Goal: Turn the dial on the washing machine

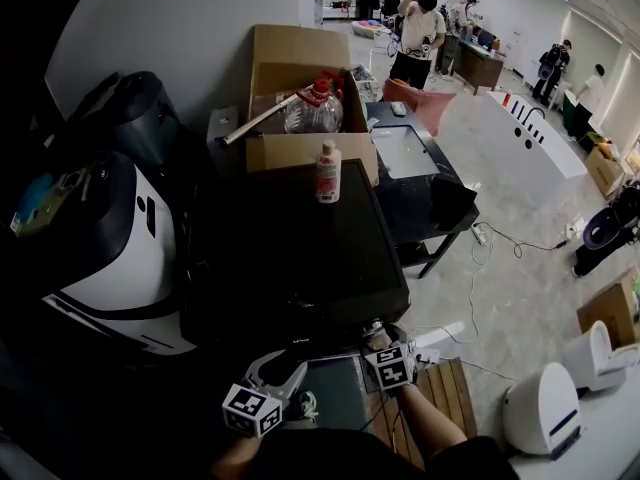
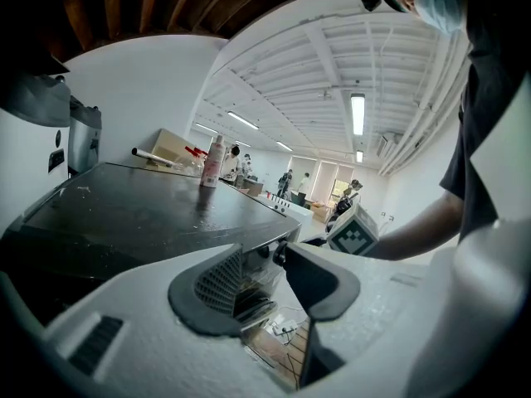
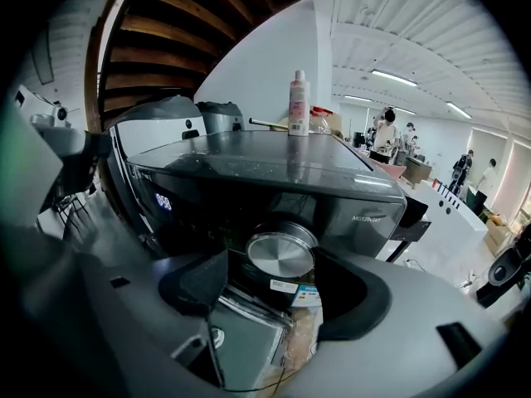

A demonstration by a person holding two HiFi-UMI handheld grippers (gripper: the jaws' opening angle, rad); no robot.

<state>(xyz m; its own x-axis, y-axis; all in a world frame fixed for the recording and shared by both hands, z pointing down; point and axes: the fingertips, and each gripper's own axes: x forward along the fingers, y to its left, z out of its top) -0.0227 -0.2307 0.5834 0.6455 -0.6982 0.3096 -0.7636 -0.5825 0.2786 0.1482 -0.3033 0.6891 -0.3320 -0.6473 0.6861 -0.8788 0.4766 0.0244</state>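
Note:
The dark washing machine (image 1: 290, 238) fills the middle of the head view, and I look down on its flat top. Its round silver dial (image 3: 280, 254) sits on the front panel under the top edge. My right gripper (image 3: 274, 265) is open, with the dial between its jaws; the left pad stands clear of the dial. In the head view the right gripper (image 1: 383, 351) is at the machine's front right corner. My left gripper (image 1: 268, 386) hangs lower left of it, open and holding nothing. The left gripper (image 2: 261, 259) points along the machine's front.
A pink-and-white bottle (image 1: 328, 171) stands on the machine's top at the back. Behind it is an open cardboard box (image 1: 300, 78). A white machine (image 1: 110, 258) stands to the left, and a wooden pallet (image 1: 445, 398) lies below right. Several people (image 1: 418, 28) stand far back.

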